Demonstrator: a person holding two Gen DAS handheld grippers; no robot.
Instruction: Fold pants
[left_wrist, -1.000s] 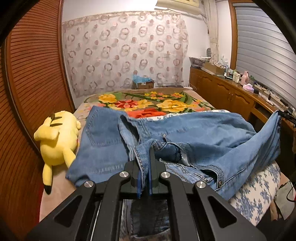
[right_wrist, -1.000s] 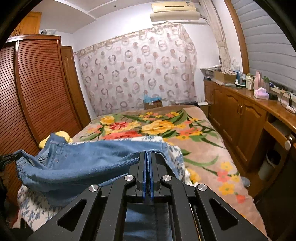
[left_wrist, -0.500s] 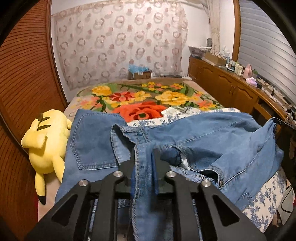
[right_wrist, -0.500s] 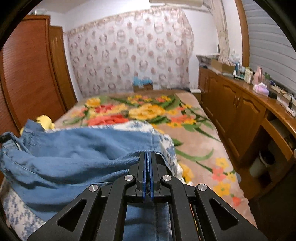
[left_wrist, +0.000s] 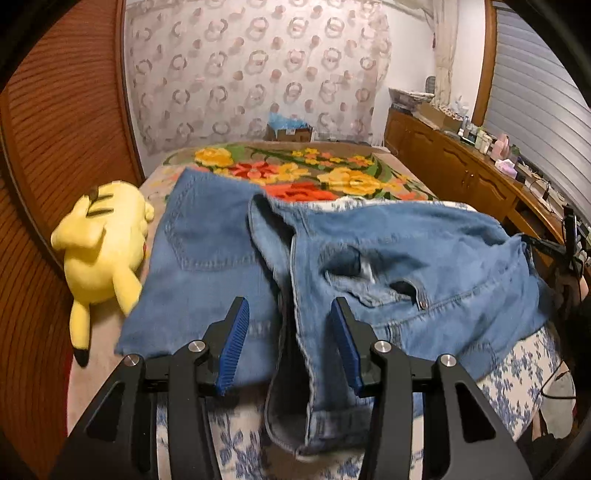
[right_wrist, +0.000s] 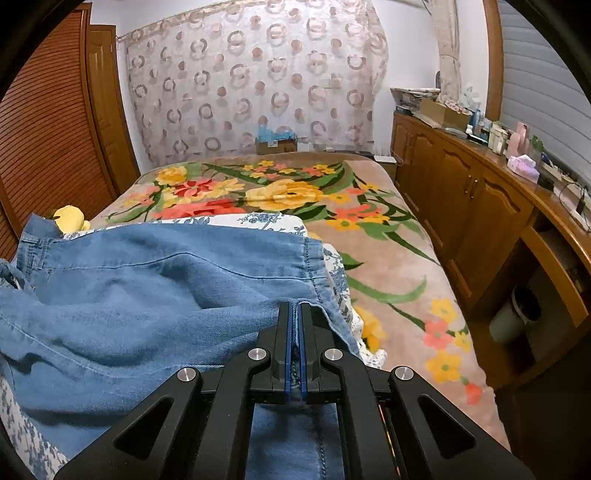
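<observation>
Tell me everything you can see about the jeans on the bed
The jeans are light blue denim, lying crumpled across the bed's floral blanket and a blue-and-white floral sheet. A back pocket faces up on the flat left part, and a metal button shows near the waistband. The left gripper is open around a fabric fold; the right gripper pinches an edge. A yellow plush toy lies beside them.

left wrist view: camera sits close behind the left gripper (left_wrist: 290, 328), low over the jeans (left_wrist: 369, 258), facing along the bed (left_wrist: 332, 173) toward the curtain (left_wrist: 258, 74). right wrist view: close behind the right gripper (right_wrist: 294, 332), same heading, apparently further right. both share jeans (right_wrist: 147, 288), bed (right_wrist: 388, 236), curtain (right_wrist: 258, 81), cabinets (right_wrist: 461, 199) and yellow plush toy (left_wrist: 99, 251).
</observation>
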